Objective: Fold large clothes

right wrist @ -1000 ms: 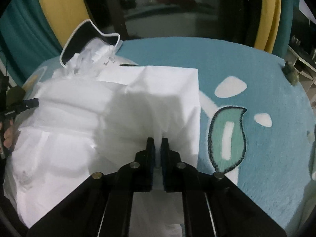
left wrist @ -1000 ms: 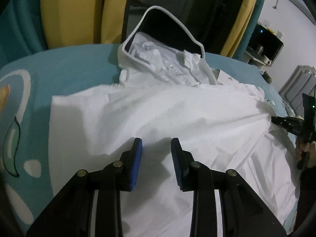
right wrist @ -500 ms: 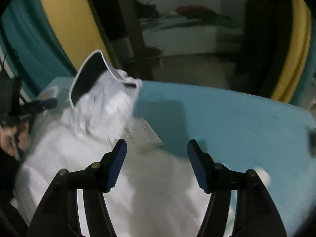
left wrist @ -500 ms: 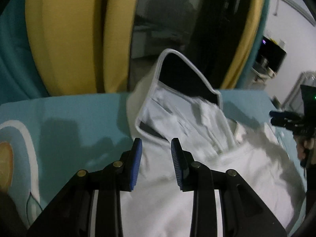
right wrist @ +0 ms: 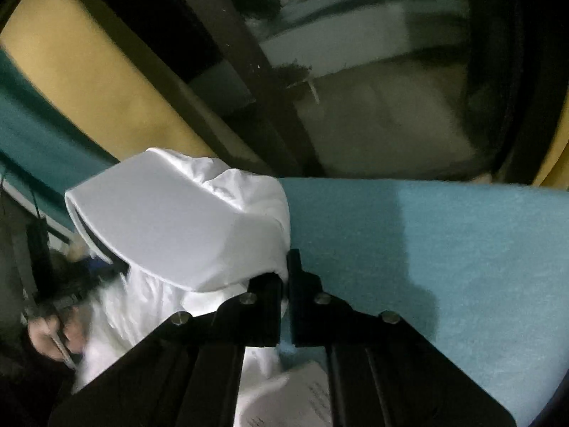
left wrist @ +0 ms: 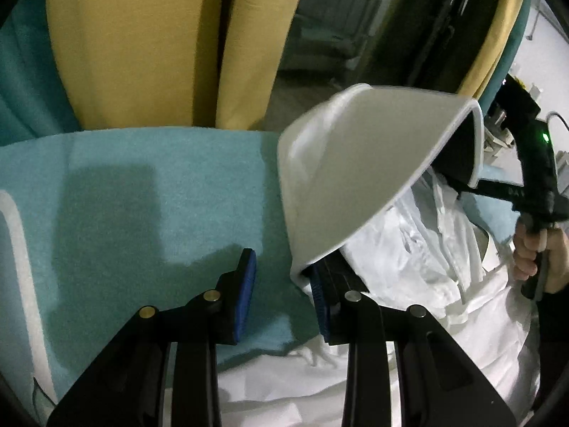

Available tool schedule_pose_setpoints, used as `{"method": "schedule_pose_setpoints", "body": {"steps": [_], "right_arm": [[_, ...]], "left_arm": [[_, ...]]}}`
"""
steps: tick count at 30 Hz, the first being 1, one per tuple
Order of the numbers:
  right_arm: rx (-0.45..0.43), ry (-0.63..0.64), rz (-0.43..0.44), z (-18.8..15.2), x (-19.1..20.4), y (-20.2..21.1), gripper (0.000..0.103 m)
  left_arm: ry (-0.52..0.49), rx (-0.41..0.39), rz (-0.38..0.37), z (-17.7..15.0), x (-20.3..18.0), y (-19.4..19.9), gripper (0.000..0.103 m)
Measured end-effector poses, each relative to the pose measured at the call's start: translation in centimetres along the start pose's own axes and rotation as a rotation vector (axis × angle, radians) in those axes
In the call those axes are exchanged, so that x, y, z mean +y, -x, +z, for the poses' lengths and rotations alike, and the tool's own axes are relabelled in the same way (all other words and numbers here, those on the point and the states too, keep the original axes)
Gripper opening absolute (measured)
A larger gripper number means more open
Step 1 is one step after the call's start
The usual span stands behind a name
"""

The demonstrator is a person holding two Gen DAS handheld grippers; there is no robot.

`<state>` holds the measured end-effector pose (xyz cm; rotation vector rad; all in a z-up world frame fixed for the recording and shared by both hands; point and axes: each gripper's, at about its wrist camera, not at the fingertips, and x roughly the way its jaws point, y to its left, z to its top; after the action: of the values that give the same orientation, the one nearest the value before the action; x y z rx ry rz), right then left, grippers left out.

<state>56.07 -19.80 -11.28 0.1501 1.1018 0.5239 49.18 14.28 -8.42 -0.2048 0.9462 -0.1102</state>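
The white garment (left wrist: 419,249) lay crumpled on the teal blanket (left wrist: 160,185), thin and creased, with a smooth, stiffly curved hood (left wrist: 348,178) lifted above it. The hood's outer shell was matte white with a piped rim; its lining read dark.

The left wrist view showed the hood's open side and dark lining, the wrinkled garment body beside and below the hood, and the right gripper (left wrist: 462,181) reaching to the hood's far rim from the hood's right side. The right wrist view instead showed the hood's rounded back (right wrist: 177,227), a printed label (right wrist: 302,402) below the hood, and the left hand (right wrist: 53,334), blurred, left of the hood.

Left gripper (left wrist: 281,295): jaws stood apart, blue ribbed pads; the near edge of the hood hung over the right pad, the other pad (left wrist: 245,295) clear above the blanket. Right gripper (right wrist: 286,284): jaws nearly together, pinching a thin edge of the hood fabric.

Beyond the hood, yellow curtains (left wrist: 142,42) hung by dark glass.
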Motion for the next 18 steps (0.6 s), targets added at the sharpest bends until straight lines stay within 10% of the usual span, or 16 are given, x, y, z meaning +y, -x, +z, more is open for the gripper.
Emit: {"method": "schedule_pose_setpoints", "body": {"steps": [18], "right_arm": [[-0.025,0.169,-0.226,-5.0,-1.1,5.4,0.003]], "left_arm": [[-0.077,-0.218,-0.137,5.8,-5.3,8.0,0.043]]}}
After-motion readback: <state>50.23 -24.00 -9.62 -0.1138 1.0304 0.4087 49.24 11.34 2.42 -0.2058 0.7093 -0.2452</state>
